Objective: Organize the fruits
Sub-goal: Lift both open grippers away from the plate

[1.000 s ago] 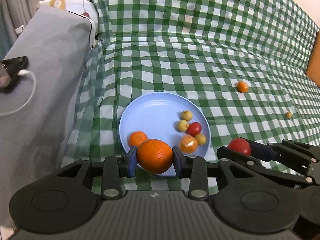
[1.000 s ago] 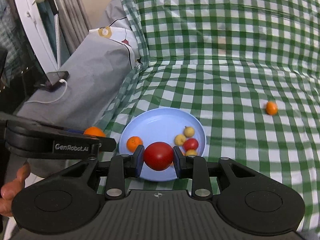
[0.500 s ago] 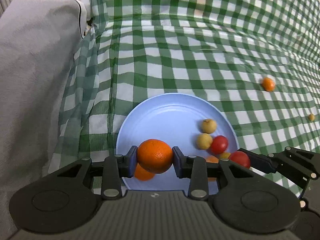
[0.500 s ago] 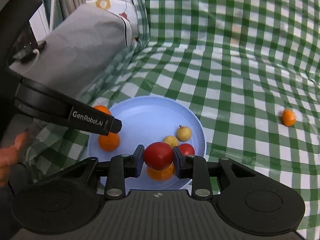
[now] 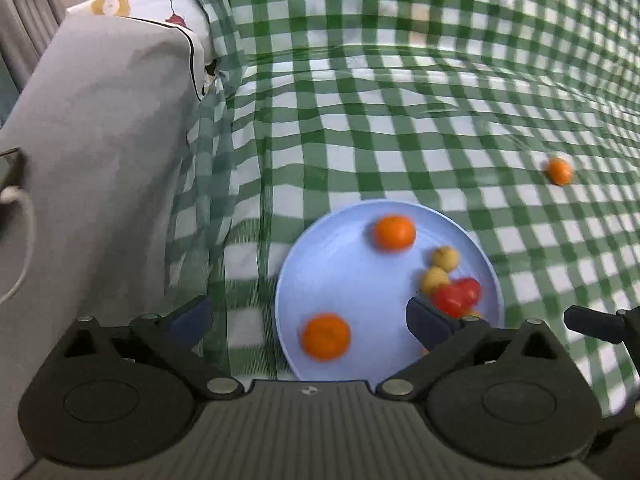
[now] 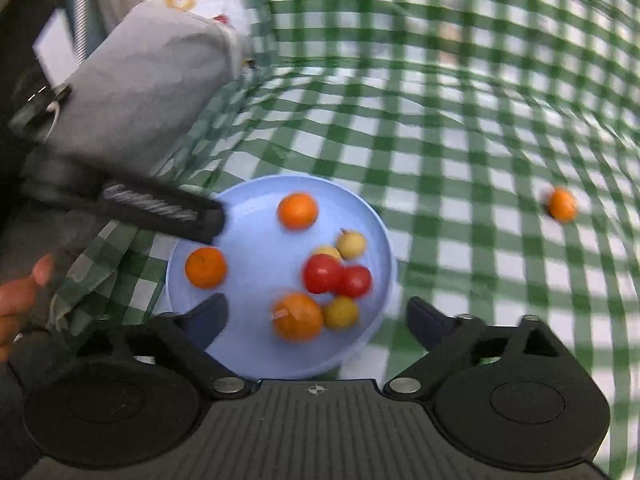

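A light blue plate (image 5: pixel 360 280) lies on the green checked cloth (image 5: pixel 400 120). On it are two oranges (image 5: pixel 395 233) (image 5: pixel 326 336), small yellow fruits (image 5: pixel 445 258) and red tomatoes (image 5: pixel 458 296). My left gripper (image 5: pixel 308 316) hangs over the plate's near edge. Its jaws are opening wide and no fruit touches the pads. In the right wrist view the plate (image 6: pixel 260 248) holds three oranges, two tomatoes (image 6: pixel 322 273) and yellow fruits (image 6: pixel 351 244). My right gripper (image 6: pixel 316 314) is over its near rim, jaws opening, gripping nothing. A loose orange (image 5: pixel 560 171) (image 6: pixel 562 204) sits on the cloth far right.
A grey cushioned arm (image 5: pixel 100 160) rises left of the plate, with a phone and white cable (image 5: pixel 12 196) on it. A patterned pillow (image 5: pixel 140 8) lies behind. A person's hand (image 6: pixel 20 300) shows at the left edge. The left gripper's finger (image 6: pixel 160 210) reaches over the plate's left rim.
Both grippers have let go: the left released its orange and the right its red tomato, and both fruits now lie on the plate. Both hands sank closer to the plate.
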Tool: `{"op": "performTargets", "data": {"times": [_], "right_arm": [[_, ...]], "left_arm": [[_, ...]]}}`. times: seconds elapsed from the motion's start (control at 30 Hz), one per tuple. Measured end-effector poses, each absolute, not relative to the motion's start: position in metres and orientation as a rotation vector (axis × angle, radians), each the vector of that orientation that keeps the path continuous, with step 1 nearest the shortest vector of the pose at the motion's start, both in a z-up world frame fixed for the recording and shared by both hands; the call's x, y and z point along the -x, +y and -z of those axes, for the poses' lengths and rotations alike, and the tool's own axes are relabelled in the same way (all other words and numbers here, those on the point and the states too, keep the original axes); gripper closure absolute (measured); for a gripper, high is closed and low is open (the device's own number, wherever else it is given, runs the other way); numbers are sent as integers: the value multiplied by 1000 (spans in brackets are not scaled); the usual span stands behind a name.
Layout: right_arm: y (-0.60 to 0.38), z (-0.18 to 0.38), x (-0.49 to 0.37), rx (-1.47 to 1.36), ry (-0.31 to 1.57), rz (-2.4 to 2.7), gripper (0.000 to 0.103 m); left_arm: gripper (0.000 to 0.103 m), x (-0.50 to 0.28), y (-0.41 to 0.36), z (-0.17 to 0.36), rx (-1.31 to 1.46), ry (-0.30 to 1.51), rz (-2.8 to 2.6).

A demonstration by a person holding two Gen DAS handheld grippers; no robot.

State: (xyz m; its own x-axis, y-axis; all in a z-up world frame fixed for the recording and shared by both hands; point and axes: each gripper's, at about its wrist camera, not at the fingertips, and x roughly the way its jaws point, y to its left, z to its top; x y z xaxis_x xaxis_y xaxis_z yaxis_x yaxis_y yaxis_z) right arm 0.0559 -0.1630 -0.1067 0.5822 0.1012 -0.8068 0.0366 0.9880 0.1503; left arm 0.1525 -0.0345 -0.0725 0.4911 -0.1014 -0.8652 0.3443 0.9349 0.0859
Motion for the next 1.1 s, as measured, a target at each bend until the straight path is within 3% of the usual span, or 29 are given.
{"op": "performTargets", "data": {"times": [0.47,1.1], "right_arm": [[-141,49,39,-211,971,33,1],[-129,-8,127,-231,837,73,1]], "left_arm": [[1,-25,17,25,-174,1030,267],[0,54,37,-14,-182,929,243]]}}
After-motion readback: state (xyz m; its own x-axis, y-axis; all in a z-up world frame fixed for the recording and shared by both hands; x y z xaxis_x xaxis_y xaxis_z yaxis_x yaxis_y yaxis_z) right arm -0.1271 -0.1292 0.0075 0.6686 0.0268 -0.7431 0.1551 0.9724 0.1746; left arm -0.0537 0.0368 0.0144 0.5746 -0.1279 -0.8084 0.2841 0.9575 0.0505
